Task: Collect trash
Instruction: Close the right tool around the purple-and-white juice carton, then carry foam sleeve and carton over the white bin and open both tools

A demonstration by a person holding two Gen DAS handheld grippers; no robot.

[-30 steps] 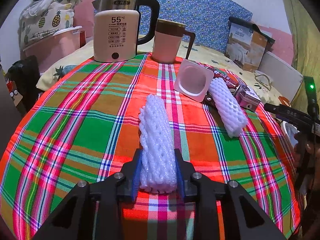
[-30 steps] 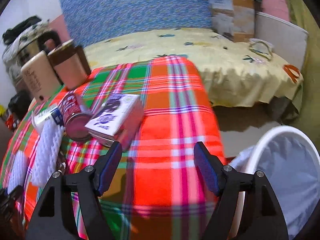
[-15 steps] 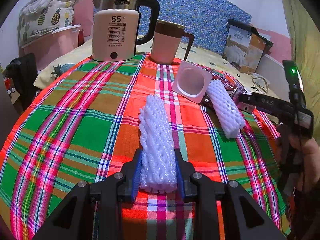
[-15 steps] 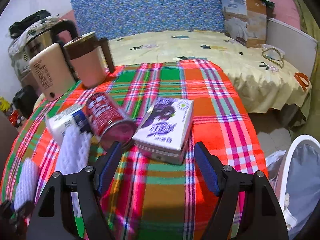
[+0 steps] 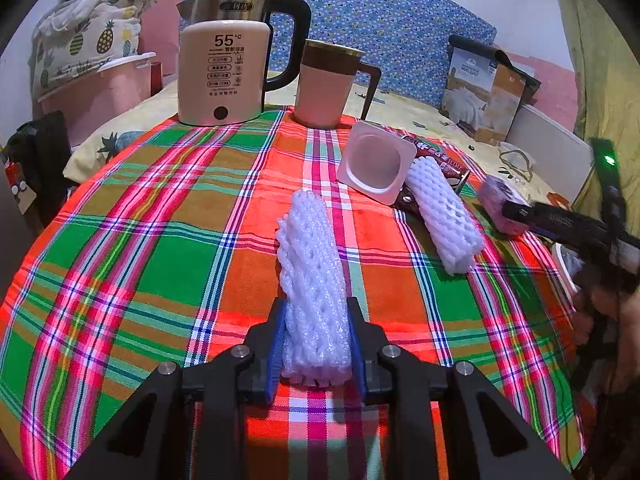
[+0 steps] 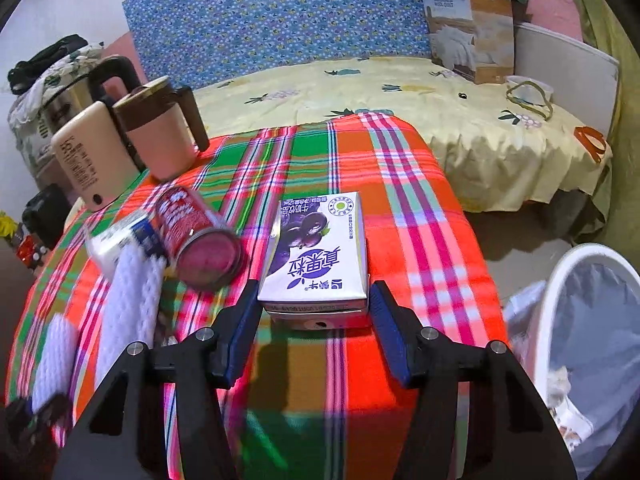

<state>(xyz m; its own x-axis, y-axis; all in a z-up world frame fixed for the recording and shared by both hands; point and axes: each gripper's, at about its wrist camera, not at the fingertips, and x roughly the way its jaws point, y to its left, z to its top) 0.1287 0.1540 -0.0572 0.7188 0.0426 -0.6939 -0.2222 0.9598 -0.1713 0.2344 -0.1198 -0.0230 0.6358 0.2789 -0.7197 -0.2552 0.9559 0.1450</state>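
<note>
The worktop [image 5: 132, 264], under a plaid cloth, fills the middle of both views, and a white lined waste bin [image 6: 592, 344] stands off its edge at the lower right of the right wrist view. One electric kettle [image 5: 224, 76] and one pink lidded mug [image 5: 326, 84] stand at the upper centre of the left wrist view; these are not trash. The trash counts as two white foam net sleeves, one red can [image 6: 196, 236], one white square tub [image 5: 376, 168] and one purple milk carton [image 6: 320, 252]. The left tongs [image 5: 316, 344] are clenched on the near foam sleeve [image 5: 312, 272], having just tightened a little, at the lower centre of their view; the second foam sleeve [image 5: 448, 216] lies to the right. The right tongs [image 6: 312, 320] have just been closing around the carton, pads either side but a gap on each, so nothing is gripped yet. Risks, as I judge them: the soft sleeve may squash and slip free when lifted, and the carton, caught only at its near end, may pivot or nudge the can into rolling.
</note>
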